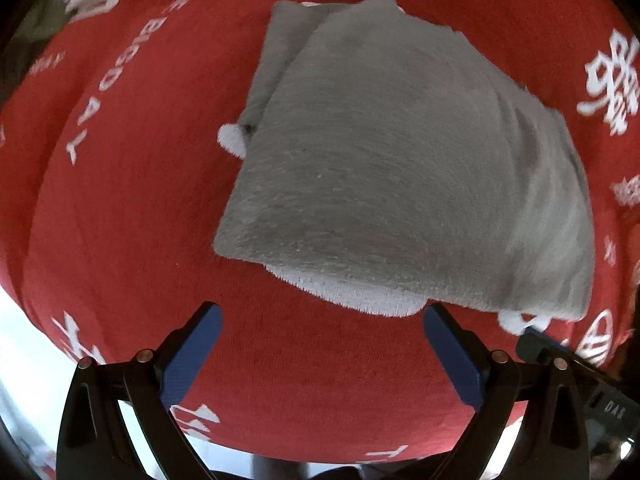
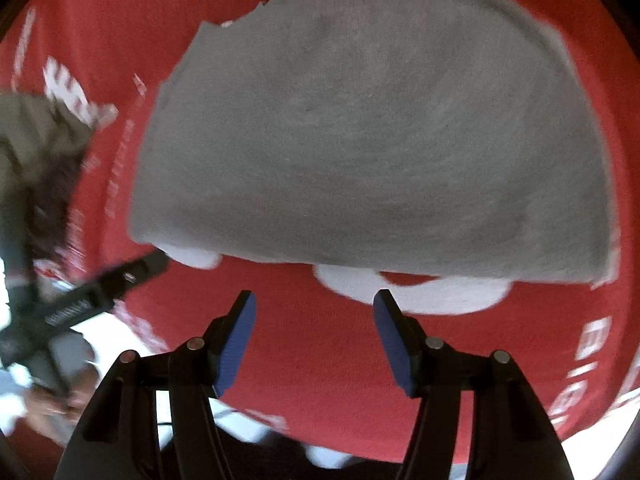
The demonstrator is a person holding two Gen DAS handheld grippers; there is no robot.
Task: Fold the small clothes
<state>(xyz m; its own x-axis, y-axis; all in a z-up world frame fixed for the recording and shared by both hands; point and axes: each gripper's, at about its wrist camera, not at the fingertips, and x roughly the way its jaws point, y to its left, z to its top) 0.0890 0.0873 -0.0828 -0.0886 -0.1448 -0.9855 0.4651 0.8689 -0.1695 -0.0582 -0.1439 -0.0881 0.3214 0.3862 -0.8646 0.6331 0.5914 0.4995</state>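
Left tool (image 1: 322, 354) spread wide and released, right tool (image 2: 314, 342) likewise parted and holding nothing, both poised just short of the grey garment (image 1: 404, 172). Blurred at frame edges; other tool's lettering unreadable. "THE BIG DAY" legible on the red cloth (image 1: 132, 216) covering the surface. Fuzzy, folded flat, white trim (image 1: 360, 296) peeking beneath.

Red cloth (image 1: 132, 216) with white lettering (image 1: 86, 120) covers surface; pale floor (image 1: 16, 344) beyond its edge.
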